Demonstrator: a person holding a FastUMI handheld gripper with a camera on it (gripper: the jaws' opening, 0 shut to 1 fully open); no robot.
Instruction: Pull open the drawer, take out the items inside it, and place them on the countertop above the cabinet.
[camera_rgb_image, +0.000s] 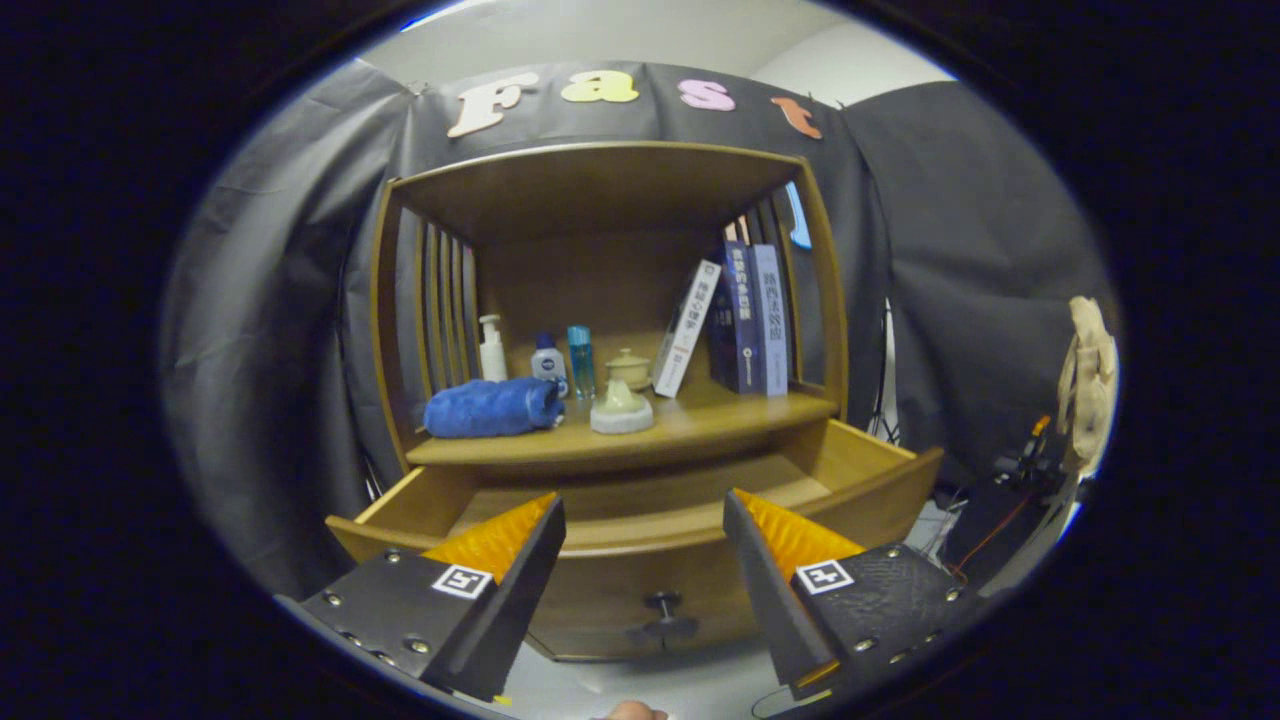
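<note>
Gripper view looks across the two fingers of the gripper (642, 510), which stand well apart with nothing between them, their tips over the front edge of the drawer (640, 545). Below and between the fingers, the drawer's dark round knob (662, 604) sits on its front panel. That drawer is pulled out of the wooden cabinet (600, 300), and the part of its inside that shows is bare wood. Just beyond it lies the countertop (700, 420), with a rolled blue towel (492, 408) at its left end and a pale lidded ceramic piece (621, 412) near the middle. Behind these stand a white pump bottle (491, 349), a small white bottle with a blue cap (548, 362), a clear blue bottle (581, 360) and a small lidded pot (629, 367). Further right, a white book (687, 328) leans against upright dark books (750, 318)
</note>
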